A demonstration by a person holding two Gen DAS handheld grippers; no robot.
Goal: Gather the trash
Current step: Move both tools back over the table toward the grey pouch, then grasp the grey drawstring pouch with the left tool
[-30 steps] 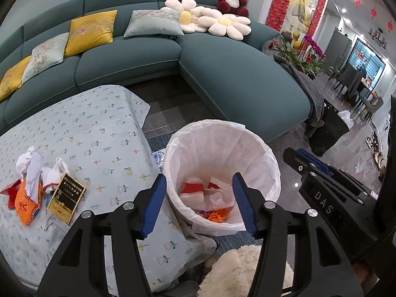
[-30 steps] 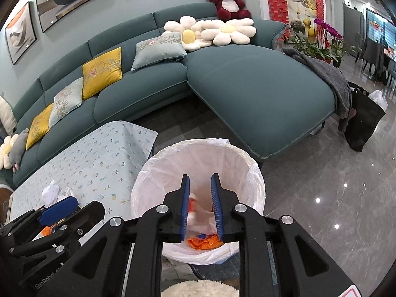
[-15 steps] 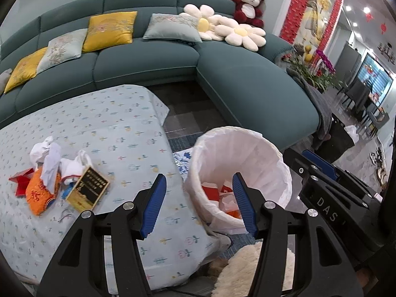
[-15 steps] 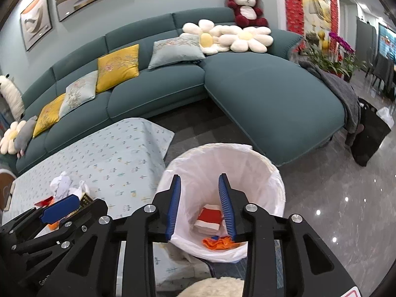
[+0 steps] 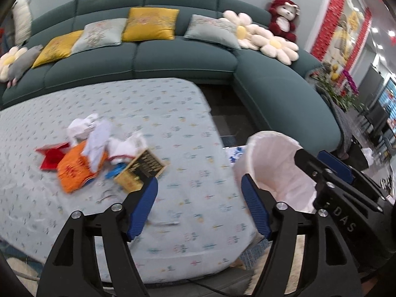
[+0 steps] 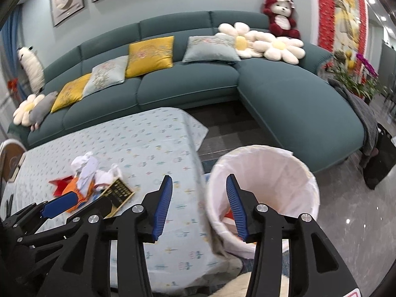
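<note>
Blue-padded and empty, the left gripper (image 5: pixel 199 193) and right gripper (image 6: pixel 199 200) both gape wide. The trash pile (image 5: pixel 99 153) lies on the tablecloth (image 5: pixel 173 113), ahead-left of both, nearer the left gripper; the lined bin (image 6: pixel 262 188) stands to the right.

Teal sofa (image 6: pixel 188 86), red plush bear (image 6: pixel 281 16)

The bin's (image 6: pixel 266 173) contents are mostly screened by its liner and the right gripper's finger (image 6: pixel 236 204), the black-and-gold card's (image 5: pixel 143 167) lettering is too blurred to read, and the trash pile (image 5: pixel 84 153) smears together.
</note>
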